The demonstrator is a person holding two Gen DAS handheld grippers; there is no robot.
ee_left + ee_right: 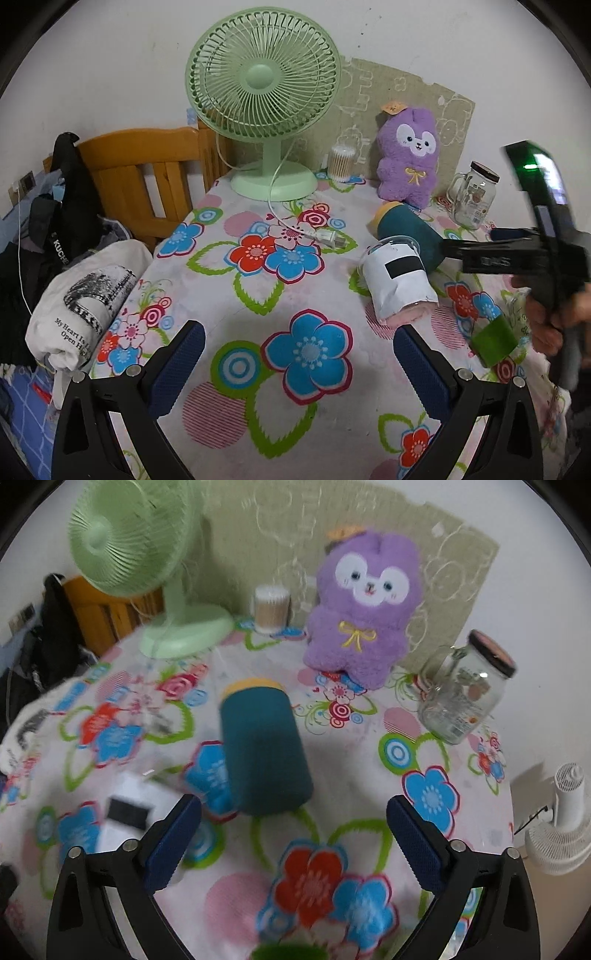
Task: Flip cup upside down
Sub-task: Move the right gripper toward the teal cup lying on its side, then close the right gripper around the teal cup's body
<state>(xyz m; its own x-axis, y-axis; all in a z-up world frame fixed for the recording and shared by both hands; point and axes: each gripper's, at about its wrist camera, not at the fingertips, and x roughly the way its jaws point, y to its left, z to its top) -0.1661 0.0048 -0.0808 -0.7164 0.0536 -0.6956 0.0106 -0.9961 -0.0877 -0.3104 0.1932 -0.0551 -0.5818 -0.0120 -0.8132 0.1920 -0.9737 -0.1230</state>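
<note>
Cup [264, 749]: teal cylinder with a yellow rim band, matte, lying on its side just ahead of my right jaws, between their tips; in my left view it lies ahead and right of my jaws.
White bag [79, 314]: soft cloth left of my left jaws, printed "My Heart Is".
Black strap [59, 247]: lettered "KUCHE", the rest hidden.
Tablecloth [229, 295]: flowered fabric.
Fan [262, 74]: pale green plastic, round wire grille.
Wrapped cup [397, 280]: clear plastic, white paper with a black rectangle.
Plush [364, 609]: fuzzy purple.
Jar [465, 694]: clear glass, dark lid, handle.
Left gripper [299, 354]: spread wide, holding nothing.
Right gripper [293, 832]: spread wide, holding nothing.
</note>
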